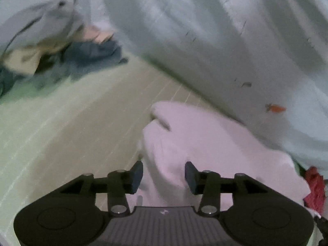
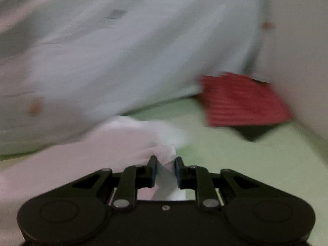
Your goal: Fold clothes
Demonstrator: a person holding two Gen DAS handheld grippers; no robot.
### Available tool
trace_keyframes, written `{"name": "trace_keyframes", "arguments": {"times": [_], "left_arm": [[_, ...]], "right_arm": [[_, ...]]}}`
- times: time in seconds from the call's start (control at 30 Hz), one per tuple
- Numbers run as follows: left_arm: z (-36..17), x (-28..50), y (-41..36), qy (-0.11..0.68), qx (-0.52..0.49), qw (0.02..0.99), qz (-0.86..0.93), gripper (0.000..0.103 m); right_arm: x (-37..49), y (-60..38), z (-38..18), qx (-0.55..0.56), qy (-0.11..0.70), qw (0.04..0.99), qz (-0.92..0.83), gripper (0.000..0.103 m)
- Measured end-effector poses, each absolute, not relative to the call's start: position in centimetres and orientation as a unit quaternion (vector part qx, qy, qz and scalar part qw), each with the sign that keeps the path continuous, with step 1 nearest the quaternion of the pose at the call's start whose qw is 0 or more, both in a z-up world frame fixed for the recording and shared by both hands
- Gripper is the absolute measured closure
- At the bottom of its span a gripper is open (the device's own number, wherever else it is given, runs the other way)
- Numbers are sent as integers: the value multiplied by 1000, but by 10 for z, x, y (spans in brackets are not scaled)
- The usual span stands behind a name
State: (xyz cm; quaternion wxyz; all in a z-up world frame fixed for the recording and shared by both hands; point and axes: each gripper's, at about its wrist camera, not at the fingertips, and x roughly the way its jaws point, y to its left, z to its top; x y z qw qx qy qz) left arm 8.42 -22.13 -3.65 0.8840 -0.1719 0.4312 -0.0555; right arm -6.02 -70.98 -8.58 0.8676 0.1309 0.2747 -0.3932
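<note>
A pale pink garment (image 1: 205, 143) lies crumpled on the light green bed sheet (image 1: 71, 133). In the left wrist view my left gripper (image 1: 164, 174) has its jaws well apart, and a bulge of the pink cloth sits in the gap without being clamped. In the right wrist view my right gripper (image 2: 165, 164) is shut on a bunched edge of the pink garment (image 2: 92, 147), which trails off to the left from the pads and is lifted slightly off the green sheet (image 2: 235, 153).
A big pale blue cover (image 1: 225, 41) with small orange prints is heaped along the far side. A folded red ribbed cloth (image 2: 244, 100) rests on something black at the right. Blue, beige and grey clothes are piled (image 1: 61, 47) at the far left.
</note>
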Motion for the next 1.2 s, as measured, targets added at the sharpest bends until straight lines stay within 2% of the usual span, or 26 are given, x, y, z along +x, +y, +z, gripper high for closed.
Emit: {"name": "trace_keyframes", "arguments": {"times": [0.03,0.07,0.13,0.27,0.53,0.67,0.77,0.87,0.9,0.93,0.97,1.03,1.1,1.2], "left_arm": [[-39,82,-219,435,-177,881,-51,52],[-40,84,-214,435,-187,880,-41,44],[-42,91,-209,433,-200,879,-34,36],[-50,121,-207,432,-206,878,-30,33],[-75,184,-228,480,-141,866,20,35],[-91,205,-228,505,-131,853,13,45],[-107,221,-227,527,-140,838,-1,46],[-123,234,-229,552,-149,820,-23,46],[-128,238,-230,559,-145,816,-31,46],[-128,239,-231,554,-143,819,-34,52],[-128,239,-232,552,-153,818,-46,93],[-127,240,-233,548,-171,816,-68,98],[-110,235,-233,518,-148,841,-41,99],[-59,220,-207,452,-195,870,-25,98]], "right_arm": [[-67,-718,-92,117,286,856,-416,84],[-75,-727,-98,103,297,843,-437,84],[-88,-742,-113,91,320,822,-462,83],[-105,-752,-127,138,335,812,-457,82],[-100,-743,-124,150,346,812,-445,77],[-99,-744,-125,152,358,808,-443,75],[-95,-745,-130,149,373,801,-443,73],[-89,-742,-133,145,383,798,-441,65],[-86,-741,-134,142,386,799,-439,59],[-83,-740,-136,140,389,799,-436,54],[-80,-738,-137,137,392,800,-434,53],[-74,-736,-140,129,400,799,-430,52],[-70,-735,-144,127,404,798,-429,51],[-66,-733,-147,123,406,799,-427,51]]}}
